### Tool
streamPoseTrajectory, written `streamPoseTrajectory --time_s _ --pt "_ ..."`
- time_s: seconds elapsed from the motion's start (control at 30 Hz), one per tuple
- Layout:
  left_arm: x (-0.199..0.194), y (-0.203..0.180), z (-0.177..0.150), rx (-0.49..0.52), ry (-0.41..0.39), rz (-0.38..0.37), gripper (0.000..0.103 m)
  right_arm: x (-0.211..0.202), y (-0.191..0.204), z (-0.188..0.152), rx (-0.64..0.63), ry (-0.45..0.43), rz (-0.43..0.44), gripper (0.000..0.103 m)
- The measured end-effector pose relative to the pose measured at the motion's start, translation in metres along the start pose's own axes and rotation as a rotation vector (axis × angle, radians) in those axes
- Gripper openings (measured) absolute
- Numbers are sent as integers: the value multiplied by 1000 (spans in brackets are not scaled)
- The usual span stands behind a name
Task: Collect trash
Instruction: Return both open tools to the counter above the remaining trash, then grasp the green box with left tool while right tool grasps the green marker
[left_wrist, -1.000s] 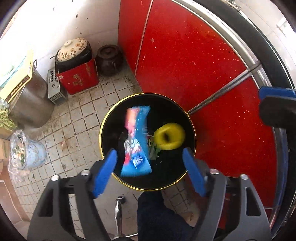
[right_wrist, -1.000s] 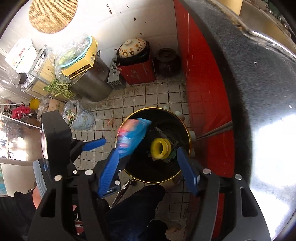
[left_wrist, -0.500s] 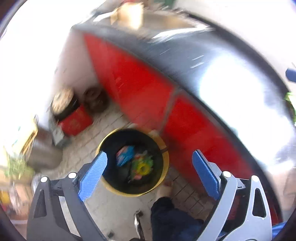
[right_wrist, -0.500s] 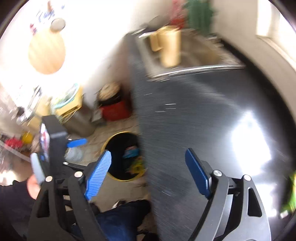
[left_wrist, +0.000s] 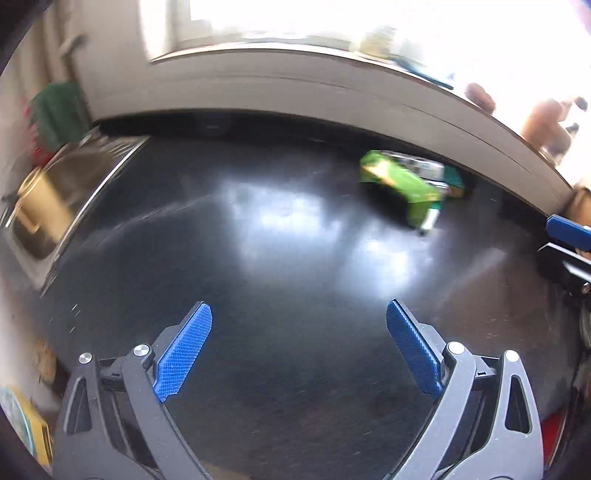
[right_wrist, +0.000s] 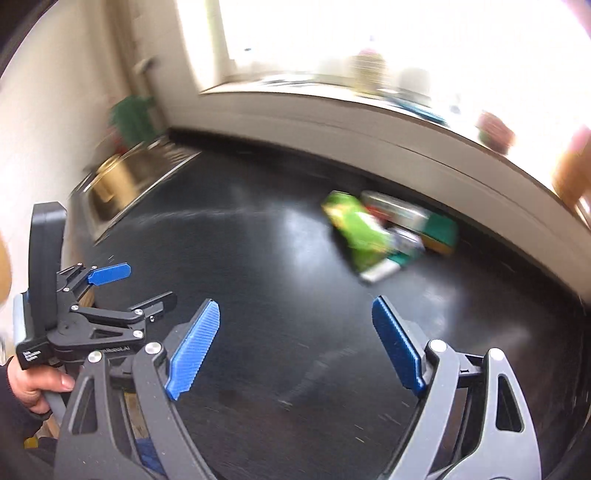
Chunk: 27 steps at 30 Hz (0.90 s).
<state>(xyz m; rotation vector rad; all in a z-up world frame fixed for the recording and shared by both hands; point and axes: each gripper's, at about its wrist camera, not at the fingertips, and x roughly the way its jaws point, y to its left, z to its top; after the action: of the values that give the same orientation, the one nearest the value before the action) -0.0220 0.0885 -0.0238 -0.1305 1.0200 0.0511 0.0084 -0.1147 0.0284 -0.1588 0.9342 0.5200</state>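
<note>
- your left gripper (left_wrist: 299, 347) has its jaws spread wide with nothing between them, over the shiny black counter (left_wrist: 295, 258).
- your right gripper (right_wrist: 295, 343) is wide apart too, and it carries nothing.
- the trash still to get is a green wrapper (right_wrist: 356, 230), far off by the back wall.
- more bits lie touching it, maybe a tin and a green box, but they are too blurry to name.
- so this pile is left, and you need to reach across the counter for it.
- a sink (left_wrist: 55, 195) sits off to the left.
</note>
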Motion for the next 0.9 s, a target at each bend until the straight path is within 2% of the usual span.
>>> streamPoseTrajectory --time_s 0.13,0.27,0.5,0.67,0.9 --pt "11 -53 13 99 13 -23 93 -13 -50 -20 118 -11 -46 82" --pt "22 -80 24 128 41 -39 93 -20 -77 -30 173 -14 -73 82" --pt "61 -109 68 122 72 -49 93 -14 -104 -30 216 -3 -93 82" --pt "110 -133 112 63 100 -62 93 0 -124 -24 233 13 -102 82" --pt "187 -145 152 26 151 28 93 39 -150 -9 251 68 -92 82"
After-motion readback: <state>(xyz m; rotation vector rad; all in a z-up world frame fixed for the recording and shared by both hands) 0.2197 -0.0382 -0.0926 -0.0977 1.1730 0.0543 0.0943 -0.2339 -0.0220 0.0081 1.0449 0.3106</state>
